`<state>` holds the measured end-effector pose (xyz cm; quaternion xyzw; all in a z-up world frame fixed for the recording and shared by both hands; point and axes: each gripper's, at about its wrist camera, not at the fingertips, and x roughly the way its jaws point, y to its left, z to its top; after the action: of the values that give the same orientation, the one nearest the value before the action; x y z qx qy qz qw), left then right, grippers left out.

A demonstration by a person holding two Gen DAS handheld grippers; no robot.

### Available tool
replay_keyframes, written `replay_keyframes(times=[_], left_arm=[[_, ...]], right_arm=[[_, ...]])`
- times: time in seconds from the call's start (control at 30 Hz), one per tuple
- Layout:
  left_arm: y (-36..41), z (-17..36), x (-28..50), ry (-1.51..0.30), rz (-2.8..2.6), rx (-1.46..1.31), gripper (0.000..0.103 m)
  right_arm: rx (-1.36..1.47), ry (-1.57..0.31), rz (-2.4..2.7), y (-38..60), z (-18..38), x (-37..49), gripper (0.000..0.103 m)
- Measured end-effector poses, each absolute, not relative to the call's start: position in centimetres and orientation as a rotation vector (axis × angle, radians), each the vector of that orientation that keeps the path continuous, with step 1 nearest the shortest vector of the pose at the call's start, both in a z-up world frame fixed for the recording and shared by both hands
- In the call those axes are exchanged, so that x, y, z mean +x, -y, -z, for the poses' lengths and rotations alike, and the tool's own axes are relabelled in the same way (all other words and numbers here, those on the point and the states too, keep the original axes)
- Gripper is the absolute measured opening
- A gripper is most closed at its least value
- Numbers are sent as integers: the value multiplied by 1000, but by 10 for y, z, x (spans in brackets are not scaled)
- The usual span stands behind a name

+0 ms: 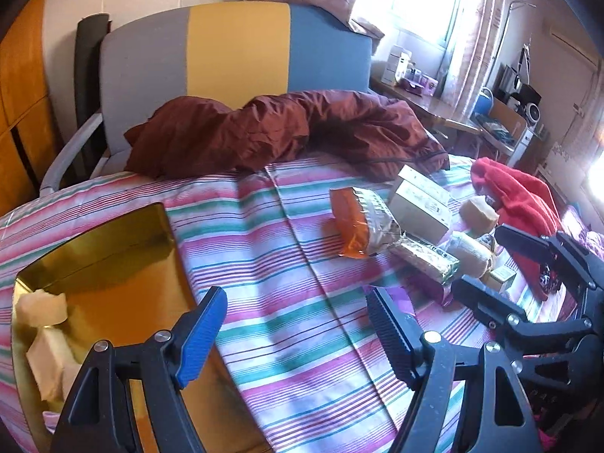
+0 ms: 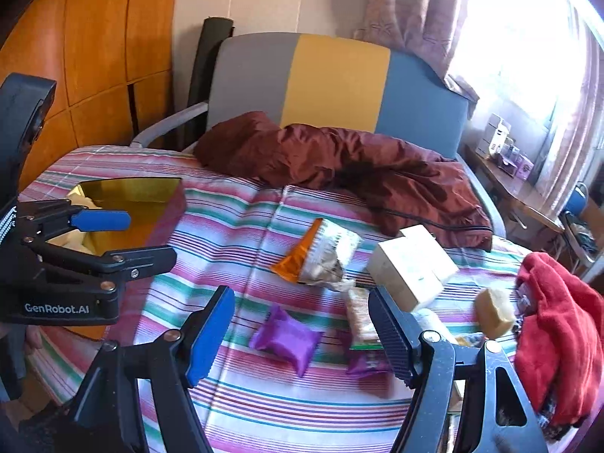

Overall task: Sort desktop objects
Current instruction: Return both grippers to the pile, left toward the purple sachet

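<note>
Two grippers, left [image 1: 296, 330] and right [image 2: 302, 330], spread wide, nothing between fingers; right above purple packet [image 2: 287, 339]. Gold tin [image 1: 113, 264] far left, partly filled; snacks and boxes [image 2: 409, 271] right. Step, judged: reaching for next item. Next: lower, pinch packet, carry to tin

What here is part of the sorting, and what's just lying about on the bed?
Part of the job:
- gold tin
- orange snack bag
- purple packet
- cream boxes
- tan block

Just lying about:
- maroon quilt
- red cloth
- striped sheet
- headboard
</note>
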<state>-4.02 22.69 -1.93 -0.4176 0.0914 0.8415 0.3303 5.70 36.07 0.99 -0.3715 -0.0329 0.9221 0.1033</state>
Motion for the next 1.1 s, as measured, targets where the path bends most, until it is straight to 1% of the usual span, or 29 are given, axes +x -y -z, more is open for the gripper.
replay_keyframes(times=[0.73,1.1], left_arm=[[-285,41,-42,-306,-2097,-1133,78],[-309,51,-41,-299,-2037,-1147,78]], right_arm=[[-1113,77,-2621,-419,7,60,74],[-1128,46,-2571,-446,20,59,74]])
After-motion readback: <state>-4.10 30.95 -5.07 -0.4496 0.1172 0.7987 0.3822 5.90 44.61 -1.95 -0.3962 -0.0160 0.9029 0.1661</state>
